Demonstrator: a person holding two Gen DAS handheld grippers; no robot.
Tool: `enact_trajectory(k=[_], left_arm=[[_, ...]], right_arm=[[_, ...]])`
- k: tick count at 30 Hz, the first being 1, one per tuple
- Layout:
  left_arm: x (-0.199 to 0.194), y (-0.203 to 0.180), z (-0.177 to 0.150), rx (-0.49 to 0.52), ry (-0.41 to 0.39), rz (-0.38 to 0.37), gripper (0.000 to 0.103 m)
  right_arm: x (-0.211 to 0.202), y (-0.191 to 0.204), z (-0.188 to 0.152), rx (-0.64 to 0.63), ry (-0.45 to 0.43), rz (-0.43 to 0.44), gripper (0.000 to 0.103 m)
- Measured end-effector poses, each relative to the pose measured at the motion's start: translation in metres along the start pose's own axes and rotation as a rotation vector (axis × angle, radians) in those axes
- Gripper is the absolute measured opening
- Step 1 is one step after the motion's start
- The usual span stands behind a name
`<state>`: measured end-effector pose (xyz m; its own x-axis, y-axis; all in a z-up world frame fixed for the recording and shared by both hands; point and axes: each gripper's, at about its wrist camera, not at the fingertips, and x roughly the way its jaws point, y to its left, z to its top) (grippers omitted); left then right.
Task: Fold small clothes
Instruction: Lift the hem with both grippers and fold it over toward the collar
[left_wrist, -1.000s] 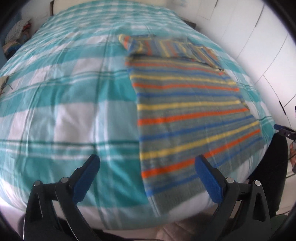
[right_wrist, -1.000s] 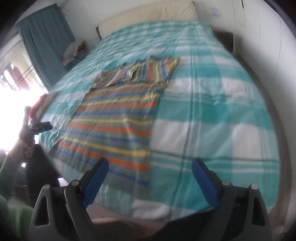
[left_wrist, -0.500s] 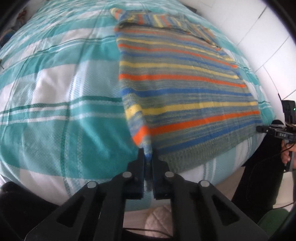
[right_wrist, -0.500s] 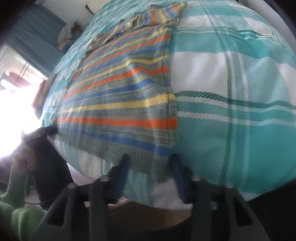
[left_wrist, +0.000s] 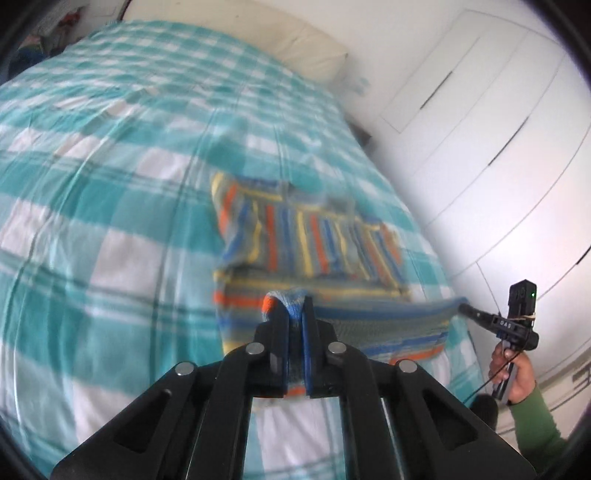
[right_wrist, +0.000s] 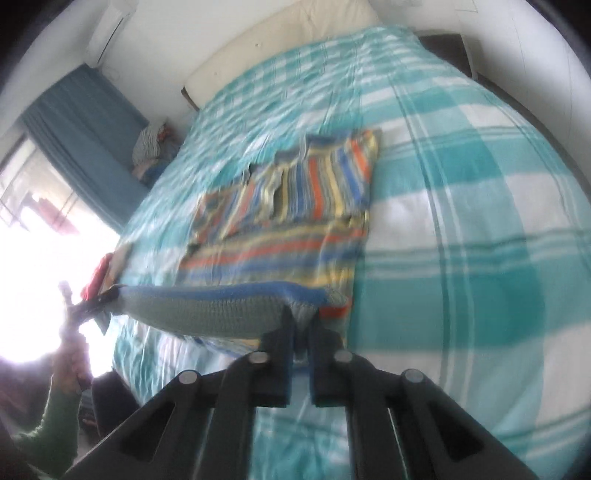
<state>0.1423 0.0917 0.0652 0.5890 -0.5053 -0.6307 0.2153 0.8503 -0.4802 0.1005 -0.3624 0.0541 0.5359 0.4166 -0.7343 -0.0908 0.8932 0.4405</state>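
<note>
Striped knit sweater, its hem lifted, pinched by each closed hand-held gripper.

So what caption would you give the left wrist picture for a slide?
Left gripper and right gripper each pinch a hem corner of the striped sweater, lifting it over the checked bedspread.

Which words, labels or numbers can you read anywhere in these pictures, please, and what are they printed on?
"OAS", roughly: small white letters on the right claw's black body, seen from the left wrist camera; too small to be sure.
Nothing else: the sweater, bedspread and wardrobe doors carry no print, and both views are motion-blurred.
</note>
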Motion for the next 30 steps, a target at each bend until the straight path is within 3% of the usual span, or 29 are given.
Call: enact_trajectory(k=[6,9,12,14,15,16,17,18,20,22,25,30], left_arm=[[0.095,0.025,0.090,-0.063,0.022,0.057,0.004],[0.135,0.042,0.107,-0.082,0.049,0.126,0.004],[0.168,0.061,0.124,-0.105,0.028,0.182,0.004],[0.181,0.075,0.134,-0.144,0.016,0.231,0.014],[0.183,0.082,0.139,-0.176,0.022,0.264,0.021],[0.182,0.088,0.142,-0.202,0.026,0.285,0.038],[0.177,0.092,0.144,-0.214,0.019,0.287,0.047],[0.168,0.093,0.144,-0.208,0.001,0.272,0.049],[0.150,0.086,0.139,-0.143,-0.019,0.249,0.060],[0.137,0.073,0.127,-0.046,0.008,0.241,0.067],[0.119,0.063,0.089,0.013,0.103,0.189,0.069],[0.095,0.055,0.020,0.058,0.184,0.122,0.074]], right_arm=[[0.073,-0.028,0.109,0.075,-0.061,-0.056,0.006],[0.112,-0.043,0.145,0.104,-0.053,-0.087,0.006],[0.151,-0.054,0.166,0.127,-0.038,-0.087,0.006],[0.171,-0.063,0.174,0.152,-0.060,-0.058,0.007],[0.176,-0.067,0.177,0.171,-0.077,-0.075,0.014],[0.178,-0.070,0.181,0.196,-0.096,-0.096,0.027],[0.176,-0.073,0.182,0.216,-0.119,-0.094,0.034],[0.170,-0.074,0.183,0.225,-0.145,-0.086,0.042],[0.159,-0.066,0.184,0.176,-0.138,-0.100,0.042],[0.157,-0.051,0.182,0.078,-0.045,-0.079,0.042],[0.159,-0.029,0.162,-0.060,0.107,-0.138,0.042],[0.127,-0.030,0.096,-0.036,0.222,-0.080,0.042]])
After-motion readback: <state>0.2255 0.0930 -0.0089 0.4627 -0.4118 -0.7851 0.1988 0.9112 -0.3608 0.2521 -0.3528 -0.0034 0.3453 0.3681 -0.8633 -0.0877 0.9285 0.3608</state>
